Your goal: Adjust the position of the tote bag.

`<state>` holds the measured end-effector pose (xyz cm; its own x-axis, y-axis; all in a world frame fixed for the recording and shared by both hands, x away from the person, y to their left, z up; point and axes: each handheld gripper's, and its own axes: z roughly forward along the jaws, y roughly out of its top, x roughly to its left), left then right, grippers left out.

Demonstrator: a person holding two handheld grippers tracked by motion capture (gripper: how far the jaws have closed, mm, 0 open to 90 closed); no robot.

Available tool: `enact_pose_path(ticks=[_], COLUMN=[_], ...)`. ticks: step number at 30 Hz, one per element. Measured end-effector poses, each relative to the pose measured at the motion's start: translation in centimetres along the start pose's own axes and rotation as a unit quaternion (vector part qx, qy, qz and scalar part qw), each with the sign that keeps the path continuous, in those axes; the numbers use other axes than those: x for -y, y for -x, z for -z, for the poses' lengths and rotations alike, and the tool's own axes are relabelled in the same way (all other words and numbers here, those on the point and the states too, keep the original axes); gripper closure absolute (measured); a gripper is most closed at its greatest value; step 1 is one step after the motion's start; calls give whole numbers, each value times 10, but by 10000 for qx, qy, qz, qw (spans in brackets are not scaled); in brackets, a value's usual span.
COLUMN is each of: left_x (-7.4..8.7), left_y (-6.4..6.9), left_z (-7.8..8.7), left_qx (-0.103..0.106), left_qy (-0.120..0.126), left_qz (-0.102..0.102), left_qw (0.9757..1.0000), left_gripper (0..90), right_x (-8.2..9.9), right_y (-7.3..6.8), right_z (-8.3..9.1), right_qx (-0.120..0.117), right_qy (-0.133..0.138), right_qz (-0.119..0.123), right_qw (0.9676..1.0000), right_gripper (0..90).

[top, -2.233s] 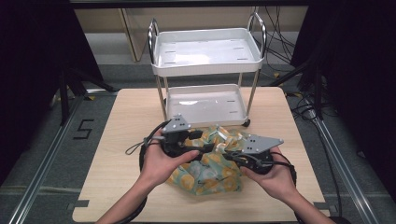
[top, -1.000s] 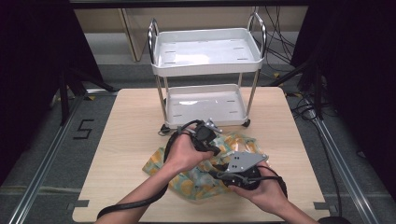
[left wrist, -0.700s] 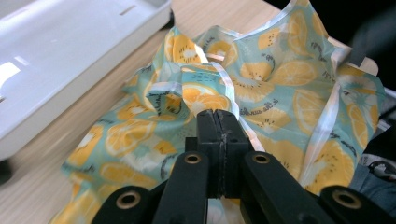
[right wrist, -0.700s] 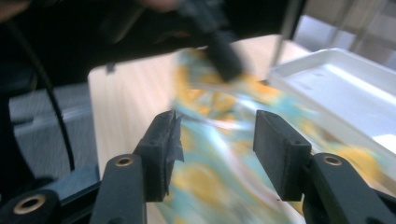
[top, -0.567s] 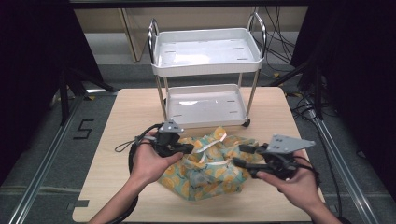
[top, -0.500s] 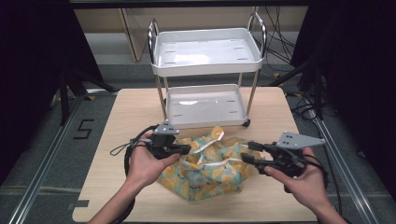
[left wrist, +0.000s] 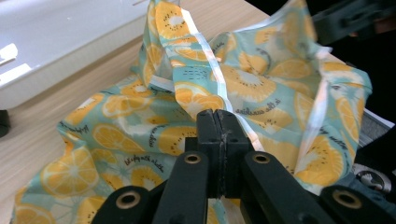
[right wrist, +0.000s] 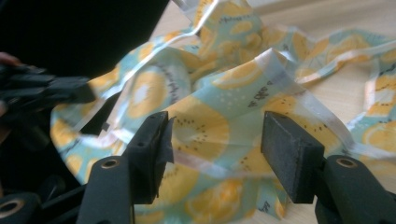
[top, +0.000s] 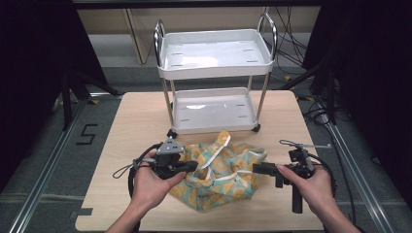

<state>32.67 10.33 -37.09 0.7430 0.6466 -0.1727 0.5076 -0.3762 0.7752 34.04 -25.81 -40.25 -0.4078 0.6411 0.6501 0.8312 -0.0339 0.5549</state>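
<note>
Showing right tongs (right wrist: 215, 154) parted, left tongs (left wrist: 218, 122) pinched on cloth (left wrist: 261, 88)

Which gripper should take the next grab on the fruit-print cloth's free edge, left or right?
Probably the right. The right gripper has just been opening, its fingers apart with nothing pinched, aimed at the cloth. The left gripper is shut on the cloth's other side, so it should keep holding.

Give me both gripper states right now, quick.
Left gripper: closed, pinching the fruit-print cloth.
Right gripper: open, jaws have just been opening; cloth lies beyond them, not pinched.
</note>
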Motion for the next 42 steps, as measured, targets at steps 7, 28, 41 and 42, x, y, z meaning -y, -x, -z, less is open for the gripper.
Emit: enact_pose_path(ticks=[7,28,41,42], left_x=[6,22,45,47], left_y=[4,21,25,25], left_z=[-2,-7,-18,-19], left_qx=[84,251,416,425], left_qy=[-119,-159,-480,-501], left_qz=[-53,50,107,179], left_qw=[9999,9995,9979,9977], left_gripper=[891,890,889,889], right_x=[-4,-11,-41,-40], right_y=[4,15,36,39], right_z=[-23,-33,-38,-44], right_qx=[332,1161,998,896], right_qy=[-245,-682,-862,-908], right_qz=[62,477,727,714], right_qw=[9991,9897,9886,9893], right_gripper=[425,900,440,419])
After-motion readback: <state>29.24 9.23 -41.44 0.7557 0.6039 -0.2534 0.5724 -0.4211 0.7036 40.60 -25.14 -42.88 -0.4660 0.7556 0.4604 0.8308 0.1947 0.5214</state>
